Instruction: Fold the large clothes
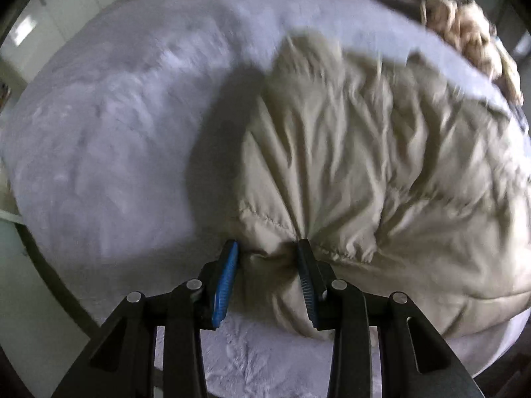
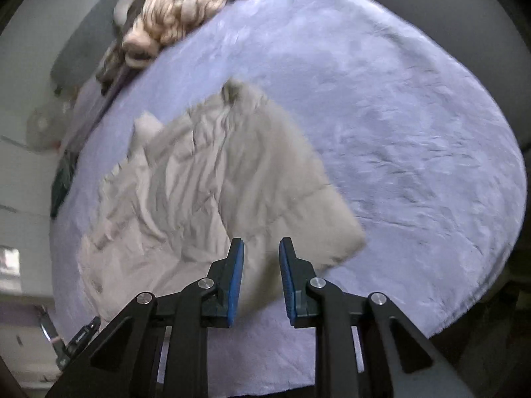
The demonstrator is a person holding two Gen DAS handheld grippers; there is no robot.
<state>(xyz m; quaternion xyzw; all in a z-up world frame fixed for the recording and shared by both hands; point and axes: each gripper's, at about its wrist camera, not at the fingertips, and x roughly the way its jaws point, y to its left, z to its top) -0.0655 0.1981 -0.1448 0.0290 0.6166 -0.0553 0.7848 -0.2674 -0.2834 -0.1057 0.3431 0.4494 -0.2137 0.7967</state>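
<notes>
Keep your left claw (image 1: 268, 282) clamped on the beige puffy jacket (image 1: 365, 165) hem, and bring your right claw (image 2: 260, 282), apart and empty, to its other corner on the bed (image 2: 415, 116).

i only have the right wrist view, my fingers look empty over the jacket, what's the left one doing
Observer: The left gripper has a bunched edge of the beige puffer jacket between its fingers.
Operator: is it pinched tight
Observer: The fabric gathers into pleats right at the two pads, so it looks gripped.
Operator: which side of the jacket is free
Observer: In the left view, the purple blanket lies bare left of the jacket; the jacket spreads rightward.
</notes>
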